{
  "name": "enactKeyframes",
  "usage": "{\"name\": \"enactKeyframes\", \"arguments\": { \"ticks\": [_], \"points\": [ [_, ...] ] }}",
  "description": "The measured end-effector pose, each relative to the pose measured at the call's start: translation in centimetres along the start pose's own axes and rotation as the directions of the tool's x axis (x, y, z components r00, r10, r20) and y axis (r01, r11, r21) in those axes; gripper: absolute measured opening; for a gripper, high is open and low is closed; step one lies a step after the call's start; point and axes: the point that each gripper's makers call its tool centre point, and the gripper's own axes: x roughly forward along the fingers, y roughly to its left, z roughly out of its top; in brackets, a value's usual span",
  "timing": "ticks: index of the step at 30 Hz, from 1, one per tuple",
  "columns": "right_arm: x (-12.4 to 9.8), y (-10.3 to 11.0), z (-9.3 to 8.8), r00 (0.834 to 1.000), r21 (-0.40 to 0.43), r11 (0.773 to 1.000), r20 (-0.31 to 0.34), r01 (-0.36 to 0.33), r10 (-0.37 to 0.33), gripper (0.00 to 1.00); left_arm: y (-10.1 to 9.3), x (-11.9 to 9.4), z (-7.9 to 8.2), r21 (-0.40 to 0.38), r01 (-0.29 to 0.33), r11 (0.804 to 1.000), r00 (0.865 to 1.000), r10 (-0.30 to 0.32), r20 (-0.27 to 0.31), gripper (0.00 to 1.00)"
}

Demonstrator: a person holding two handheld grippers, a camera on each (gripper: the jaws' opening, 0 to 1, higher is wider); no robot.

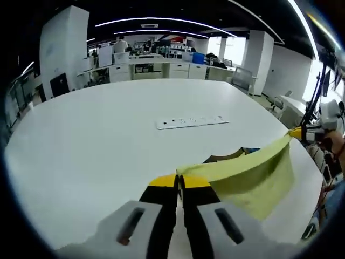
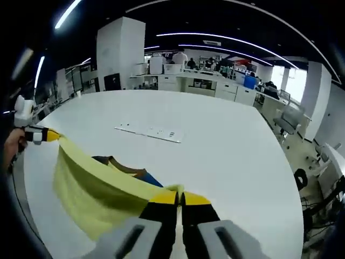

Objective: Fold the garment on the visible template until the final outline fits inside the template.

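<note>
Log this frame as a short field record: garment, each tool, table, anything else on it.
garment: yellow cloth, stretched in the air between both tools, lower part hanging toward the table
left tool: shut on one end of the cloth's top edge
right tool: shut on the other end
table: white table
under the cloth: dark item with brown and blue parts, partly hidden
other: white strip flat mid-table
template: cannot tell
</note>
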Motion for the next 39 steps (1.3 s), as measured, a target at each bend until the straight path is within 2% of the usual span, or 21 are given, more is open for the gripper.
{"name": "enactKeyframes", "arguments": {
  "ticks": [4,9,19,23,29,33,35,39],
  "points": [
    [1.3,-0.1,-0.4,1.0,0.026,1.0,-0.011,0.001,0.0,0.0,0.5,1.5,-0.5,-0.027,-0.023,0.999,1.0,0.023,-0.005,0.0],
    [3.2,-0.3,-1.4,0.999,0.052,0.999,-0.039,0.006,-0.004,0.0,0.7,3.2,-1.5,-0.024,-0.053,0.998,0.998,0.053,-0.019,0.0],
    [6.3,-0.7,-3.7,0.995,0.104,0.995,-0.099,0.014,-0.004,0.0,1.9,6.2,-3.6,-0.116,-0.07,0.991,0.996,0.063,-0.062,0.0],
    [7.1,-0.8,-4.2,0.995,0.125,0.992,-0.105,0.013,0.0,0.0,2.3,7.1,-4.6,-0.155,-0.08,0.985,0.994,0.067,-0.085,0.0],
    [7.8,-0.9,-5.0,0.993,0.144,0.99,-0.12,0.005,0.012,0.0,2.0,7.4,-5.8,-0.156,-0.087,0.984,0.993,0.072,-0.098,0.0],
    [8.0,-0.8,-5.3,0.992,0.147,0.989,-0.12,-0.007,0.025,0.0,2.1,7.6,-6.0,-0.145,-0.075,0.986,0.993,0.061,-0.1,0.0],
    [8.1,-0.8,-5.5,0.992,0.155,0.988,-0.126,-0.011,0.031,0.0,2.0,7.7,-6.2,-0.11,-0.064,0.992,0.993,0.052,-0.111,0.0],
    [7.9,-0.9,-5.4,0.991,0.185,0.983,-0.123,-0.02,0.043,0.0,1.9,7.8,-5.9,-0.048,-0.029,0.998,0.995,0.025,-0.096,0.01]
  ]
}}
